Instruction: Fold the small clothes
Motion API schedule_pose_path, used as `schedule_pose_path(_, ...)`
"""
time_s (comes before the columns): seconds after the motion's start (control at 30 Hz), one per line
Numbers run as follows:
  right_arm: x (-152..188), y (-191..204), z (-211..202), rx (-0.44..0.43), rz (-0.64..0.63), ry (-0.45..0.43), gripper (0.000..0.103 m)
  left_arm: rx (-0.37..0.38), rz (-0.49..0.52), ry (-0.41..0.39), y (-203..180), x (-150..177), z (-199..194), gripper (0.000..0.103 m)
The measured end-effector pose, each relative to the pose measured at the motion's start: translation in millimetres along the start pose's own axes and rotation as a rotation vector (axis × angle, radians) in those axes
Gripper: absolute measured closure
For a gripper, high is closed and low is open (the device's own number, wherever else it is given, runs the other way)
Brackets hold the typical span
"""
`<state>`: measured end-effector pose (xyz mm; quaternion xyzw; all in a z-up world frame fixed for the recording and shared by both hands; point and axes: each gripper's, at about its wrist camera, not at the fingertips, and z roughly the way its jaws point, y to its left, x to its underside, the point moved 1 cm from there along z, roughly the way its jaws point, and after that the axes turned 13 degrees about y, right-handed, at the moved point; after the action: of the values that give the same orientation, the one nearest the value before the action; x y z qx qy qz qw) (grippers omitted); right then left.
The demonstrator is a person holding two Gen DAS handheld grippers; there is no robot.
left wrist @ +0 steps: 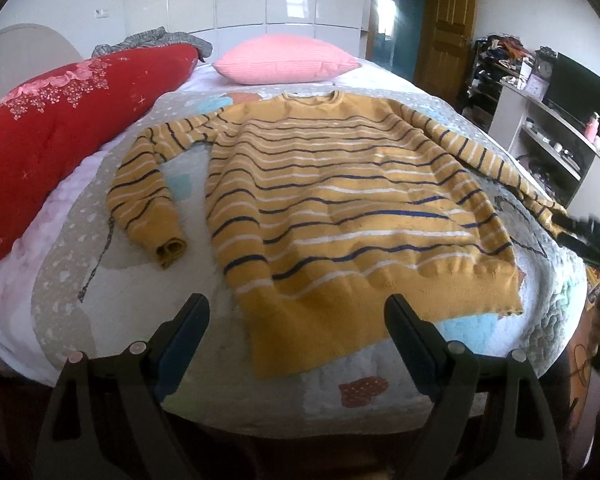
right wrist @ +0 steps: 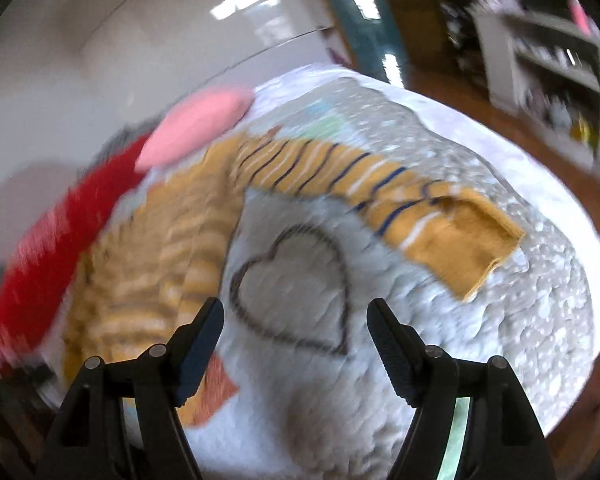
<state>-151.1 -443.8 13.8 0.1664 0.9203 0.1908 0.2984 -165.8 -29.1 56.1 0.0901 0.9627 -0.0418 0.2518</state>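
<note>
Left wrist view has the left gripper (left wrist: 296, 312) gaping empty over the hem of the striped sweater (left wrist: 340, 216), spread flat on the bed (left wrist: 80, 280), a soft, limp knit best pinched at cuffs, while only the blurred right view shows the right gripper (right wrist: 296, 316), jaws wide, near the right cuff (right wrist: 464, 240).

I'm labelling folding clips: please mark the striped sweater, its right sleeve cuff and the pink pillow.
striped sweater (left wrist: 340, 208): left wrist view, middle of its chest.
right sleeve cuff (right wrist: 464, 244): right wrist view, plain mustard end.
pink pillow (left wrist: 284, 60): left wrist view, top face.
</note>
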Motion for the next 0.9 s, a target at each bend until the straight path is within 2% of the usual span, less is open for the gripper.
schedule_pose_path(0.13,-28.8,-55.5,8.2,-0.211,0.270,-0.048,0.025,0.001,-0.007,0.015,0.5,2.2,5.1,0.015)
schedule_pose_path(0.33,-51.3,-113.2,29.5,-0.404,0.610,-0.104,0.025,0.000,-0.022,0.032,4.6,4.4,8.0,0.015)
schedule_pose_path(0.37,-52.6,-116.0,29.7,-0.416,0.635,-0.108,0.027,-0.002,-0.022,0.032,4.5,4.5,7.9,0.015)
schedule_pose_path(0.43,-58.9,-125.6,32.9,-0.426,0.701,-0.100,0.048,-0.004,-0.023,0.030,4.3,4.1,6.8,0.015)
schedule_pose_path(0.47,-61.4,-128.2,33.9,-0.414,0.703,-0.089,0.074,-0.002,-0.022,0.028,4.1,3.8,6.0,0.015)
schedule_pose_path(0.5,-69.1,-130.0,36.8,-0.364,0.676,-0.058,0.090,0.001,-0.021,0.022,3.2,3.2,4.1,0.015)
schedule_pose_path(0.57,-84.8,-128.9,36.0,-0.286,0.614,-0.031,0.094,0.003,-0.015,0.010,1.6,1.3,-0.8,0.015)
schedule_pose_path(0.6,-101.0,-120.9,24.2,-0.245,0.549,-0.044,0.095,0.002,-0.009,0.002,0.5,0.2,-3.8,0.015)
schedule_pose_path(0.67,-122.2,-102.8,-0.5,-0.212,0.446,-0.098,0.095,-0.005,0.005,-0.017,-1.7,-2.0,-10.1,0.015)
schedule_pose_path(0.7,-138.5,-82.9,-25.7,-0.198,0.348,-0.155,0.095,-0.008,0.009,-0.026,-2.9,-2.5,-12.6,0.015)
schedule_pose_path(0.8,-151.0,-47.2,-73.2,-0.236,0.206,-0.253,0.096,-0.003,0.005,-0.037,-5.0,-3.0,-14.0,0.015)
schedule_pose_path(0.9,-136.9,-40.8,-83.9,-0.211,0.167,-0.273,0.095,0.010,-0.005,-0.017,-6.1,-1.7,-7.3,0.015)
